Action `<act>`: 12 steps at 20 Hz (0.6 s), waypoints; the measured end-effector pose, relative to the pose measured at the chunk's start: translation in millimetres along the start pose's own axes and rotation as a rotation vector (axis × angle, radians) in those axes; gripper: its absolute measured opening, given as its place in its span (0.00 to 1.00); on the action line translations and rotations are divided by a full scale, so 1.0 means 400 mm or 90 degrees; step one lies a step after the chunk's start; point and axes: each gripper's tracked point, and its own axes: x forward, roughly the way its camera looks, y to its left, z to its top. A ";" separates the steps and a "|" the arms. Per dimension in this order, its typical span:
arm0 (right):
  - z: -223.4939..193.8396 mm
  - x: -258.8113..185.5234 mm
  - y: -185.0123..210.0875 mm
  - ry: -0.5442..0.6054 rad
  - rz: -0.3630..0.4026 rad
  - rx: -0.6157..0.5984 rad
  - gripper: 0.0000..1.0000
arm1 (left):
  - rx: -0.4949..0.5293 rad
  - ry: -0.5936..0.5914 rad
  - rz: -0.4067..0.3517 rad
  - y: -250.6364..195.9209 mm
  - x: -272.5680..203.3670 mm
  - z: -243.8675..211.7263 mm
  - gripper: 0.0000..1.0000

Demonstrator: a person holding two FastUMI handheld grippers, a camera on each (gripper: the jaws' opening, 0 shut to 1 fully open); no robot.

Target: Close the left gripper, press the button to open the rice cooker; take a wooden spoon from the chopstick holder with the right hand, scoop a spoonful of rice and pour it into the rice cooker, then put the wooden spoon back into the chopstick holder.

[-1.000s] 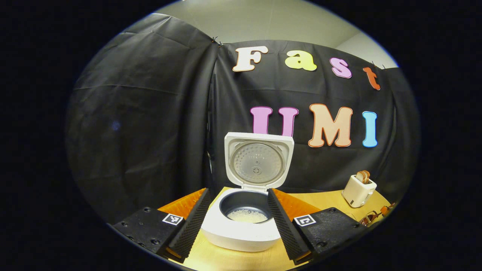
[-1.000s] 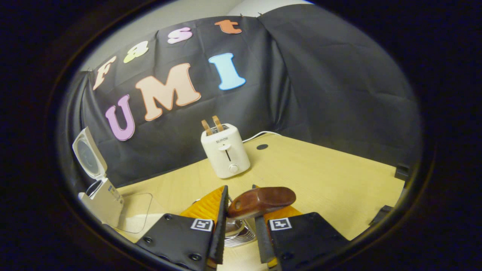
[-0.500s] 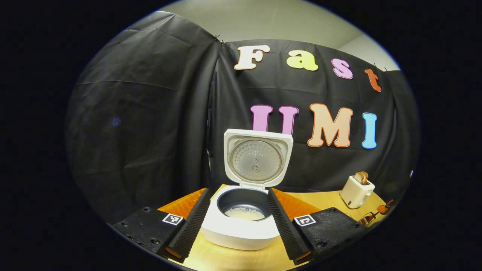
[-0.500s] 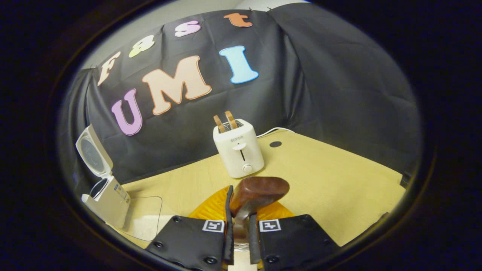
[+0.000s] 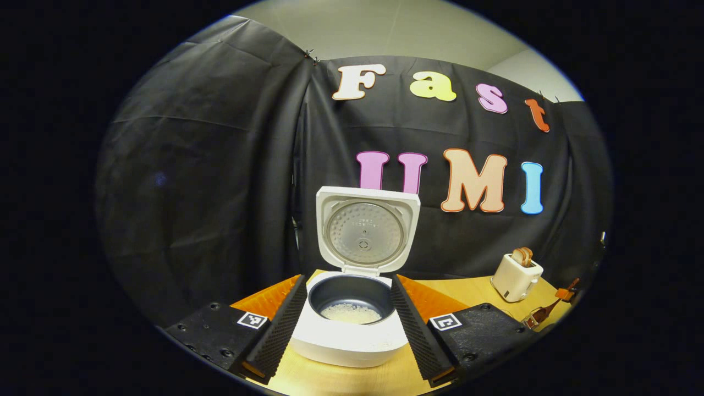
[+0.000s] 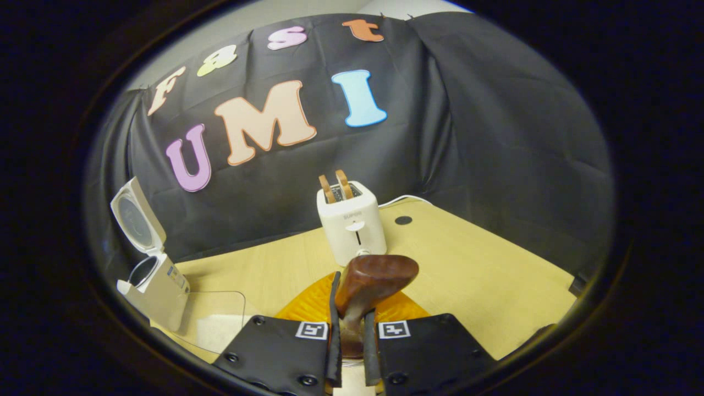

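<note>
The white rice cooker (image 5: 346, 344) stands with its lid (image 5: 367, 231) up and a little rice (image 5: 350, 313) in the dark pot. My left gripper (image 5: 347, 281) is open, one finger on each side of the cooker and apart from it. In the right gripper view my right gripper (image 6: 352, 324) is shut on the handle of the dark wooden spoon (image 6: 379, 274), whose bowl sticks up above the fingers. The rice cooker (image 6: 151, 275) sits far left there, with a clear rice container (image 6: 214, 322) beside it. The chopstick holder is hidden beneath the fingers.
A white toaster (image 6: 352, 223) with two slices of bread stands just beyond the spoon, and at the right in the left gripper view as toaster (image 5: 516, 270). The wooden table (image 6: 484, 264) stretches to the right. A white cable (image 6: 399, 199) runs behind the toaster.
The right gripper's fingers went from apart around the spoon handle to shut on it, and the spoon now stands more upright. The left gripper has drifted slightly; the cooker stays open.
</note>
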 end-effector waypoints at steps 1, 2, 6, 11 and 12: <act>0.021 -0.010 0.004 -0.009 -0.002 -0.004 0.18 | 0.001 0.002 -0.006 -0.003 0.008 -0.006 0.91; 0.041 -0.020 0.007 -0.019 -0.006 -0.010 0.19 | 0.002 0.003 -0.012 -0.005 0.012 -0.007 0.87; 0.117 -0.066 0.018 -0.053 -0.029 -0.036 0.21 | 0.004 0.012 -0.040 -0.020 0.036 -0.022 0.91; 0.187 -0.128 0.128 -0.084 0.009 -0.039 0.19 | 0.004 0.023 -0.077 -0.048 0.071 -0.035 0.91; 0.192 -0.134 0.161 -0.087 0.022 -0.042 0.19 | 0.004 0.023 -0.084 -0.052 0.076 -0.037 0.91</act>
